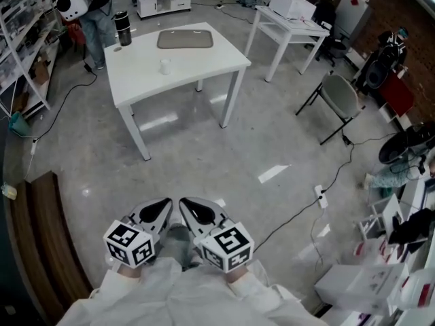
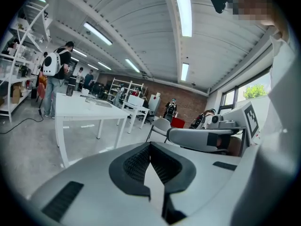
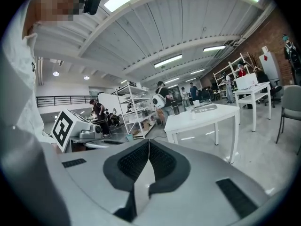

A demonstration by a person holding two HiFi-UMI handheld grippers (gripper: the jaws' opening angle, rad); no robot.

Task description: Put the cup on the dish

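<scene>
The person stands well back from the white table (image 1: 204, 63), both forearms in white sleeves (image 1: 197, 294) tucked in close to the body. The left gripper (image 1: 163, 206) and the right gripper (image 1: 189, 206) sit side by side low in front, tips angled in toward each other and almost meeting, pointing ahead toward the table and a little downward. Their marker cubes (image 1: 129, 243) face up.

Neither gripper has hold of anything. In the left gripper view the two dark pads (image 2: 136, 166) are pressed flat together with nothing between them, and the right gripper view shows the same: jaws fully closed, empty.

The cup (image 1: 165, 66) – small and white – stands upright on the bare tabletop toward the table's near edge, apart from the dish (image 1: 185, 39), a grey rectangular one lying flat further back. A dark tumbler (image 1: 122, 28) stands near the far left corner. From the right gripper view the cup (image 3: 193, 114) shows as a small white shape on the table, with the dish (image 3: 204, 108) just behind it.

Bare grey floor lies between the person and the table. A folding chair (image 1: 340, 97) stands off to the right, and another person with a white backpack (image 1: 71, 2) stands behind the table's far left corner.
</scene>
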